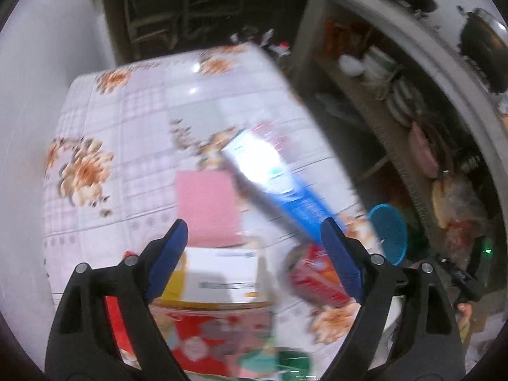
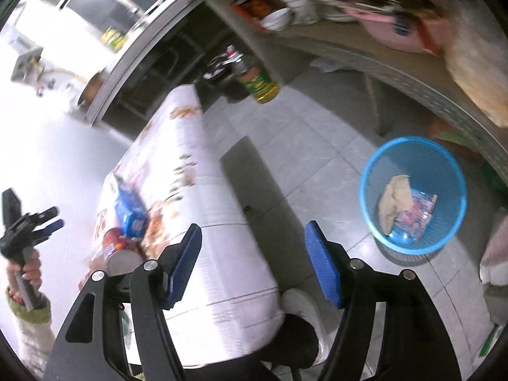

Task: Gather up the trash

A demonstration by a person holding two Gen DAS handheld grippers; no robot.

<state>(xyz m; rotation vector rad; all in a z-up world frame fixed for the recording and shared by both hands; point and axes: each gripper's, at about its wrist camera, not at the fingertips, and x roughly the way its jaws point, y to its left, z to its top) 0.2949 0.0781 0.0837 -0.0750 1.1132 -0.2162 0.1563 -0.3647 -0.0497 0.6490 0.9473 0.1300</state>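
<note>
Floral tablecloth (image 1: 133, 120) under scattered boxes (image 1: 279, 184)

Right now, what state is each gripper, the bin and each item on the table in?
left gripper: open, nothing between its fingers.
right gripper: open, empty.
blue bin: upright on the floor, holding a brown crumpled wrapper and a pink packet.
blue carton: lying flat on the table.
pink sheet: lying flat.
red can: lying on its side.
</note>
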